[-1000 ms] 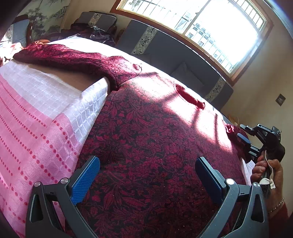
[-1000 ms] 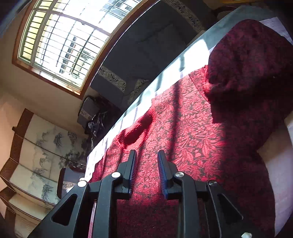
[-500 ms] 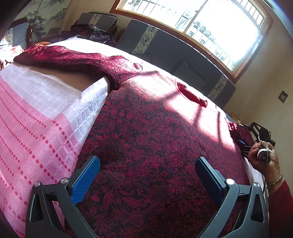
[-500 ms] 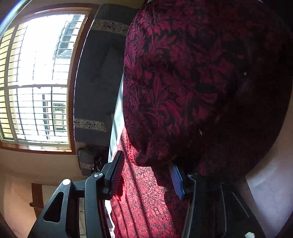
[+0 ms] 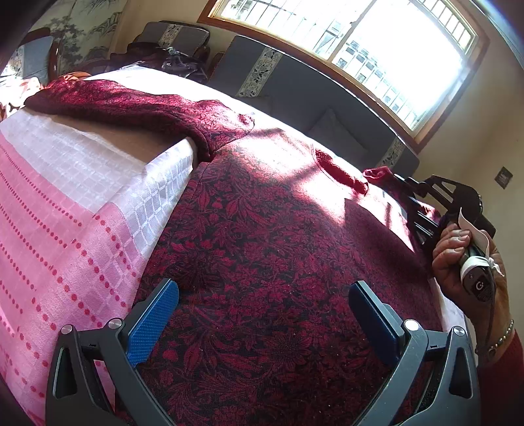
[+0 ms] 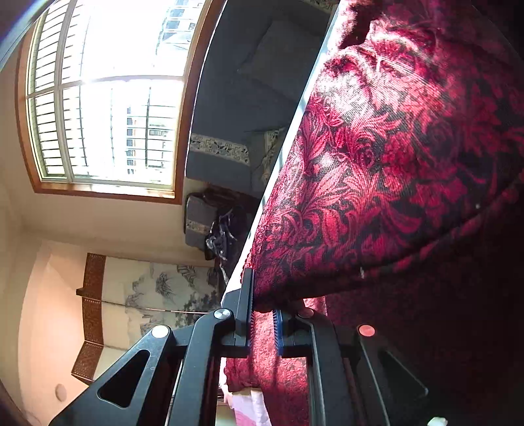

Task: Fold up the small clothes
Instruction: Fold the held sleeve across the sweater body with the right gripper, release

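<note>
A dark red floral top [image 5: 262, 236] lies spread flat on a pink and white checked cloth [image 5: 65, 209]. Its left sleeve [image 5: 140, 105] stretches to the far left. My left gripper [image 5: 262, 314] is open, its blue pads hovering wide apart over the lower body of the top. My right gripper [image 6: 263, 319] is shut on the top's right sleeve [image 6: 393, 164] and holds it lifted, the fabric filling the right wrist view. It also shows at the right edge of the left wrist view [image 5: 422, 200], held in a hand.
A grey sofa [image 5: 294, 98] stands behind the table under a large bright window [image 5: 376, 42]. A dark bag [image 5: 183, 64] and a painted screen [image 5: 85, 29] are at the far left. The table's right edge lies near the hand [image 5: 458, 255].
My right gripper has closed on the right sleeve and lifted it off the table, carrying it inward over the top. My left gripper has stayed open and still.
</note>
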Motion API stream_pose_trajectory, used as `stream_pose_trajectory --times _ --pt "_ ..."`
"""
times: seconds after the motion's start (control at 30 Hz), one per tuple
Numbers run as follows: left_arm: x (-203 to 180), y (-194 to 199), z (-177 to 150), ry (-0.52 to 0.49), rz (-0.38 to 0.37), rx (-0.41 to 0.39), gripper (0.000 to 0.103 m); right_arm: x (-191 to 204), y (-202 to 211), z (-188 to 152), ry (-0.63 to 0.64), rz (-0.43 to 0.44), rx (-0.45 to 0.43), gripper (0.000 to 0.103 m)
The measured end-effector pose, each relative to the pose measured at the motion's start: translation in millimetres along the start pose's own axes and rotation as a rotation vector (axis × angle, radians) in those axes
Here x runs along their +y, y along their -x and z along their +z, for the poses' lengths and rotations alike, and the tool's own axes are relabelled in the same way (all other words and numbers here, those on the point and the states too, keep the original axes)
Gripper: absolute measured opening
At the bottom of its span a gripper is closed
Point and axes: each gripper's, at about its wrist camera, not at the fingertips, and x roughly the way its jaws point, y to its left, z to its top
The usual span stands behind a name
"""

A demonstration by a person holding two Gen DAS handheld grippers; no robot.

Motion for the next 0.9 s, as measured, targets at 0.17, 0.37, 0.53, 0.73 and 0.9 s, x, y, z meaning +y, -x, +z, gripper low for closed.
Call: stream_pose_trajectory --times 0.17,0.37,0.53,0.73,0.9 --pt "0 1 0 -0.002 0.002 0.001 0.103 2 -60 -36 -0.047 0.034 0.094 0.011" --pt "0 1 0 0.001 0.000 0.001 0.103 -4 -104 -67 -0.108 0.110 0.177 0.011" --pt "0 1 1 0.004 0.001 0.001 0.103 -7 -128 -72 -0.121 0.128 0.238 0.011" --pt "-1 -1 2 0.006 -0.001 0.000 0.103 -25 -145 -87 -0.153 0.106 0.342 0.021" --pt "0 0 2 0.009 -0.006 -0.002 0.103 0 -113 -101 -0.014 0.066 0.447 0.061"
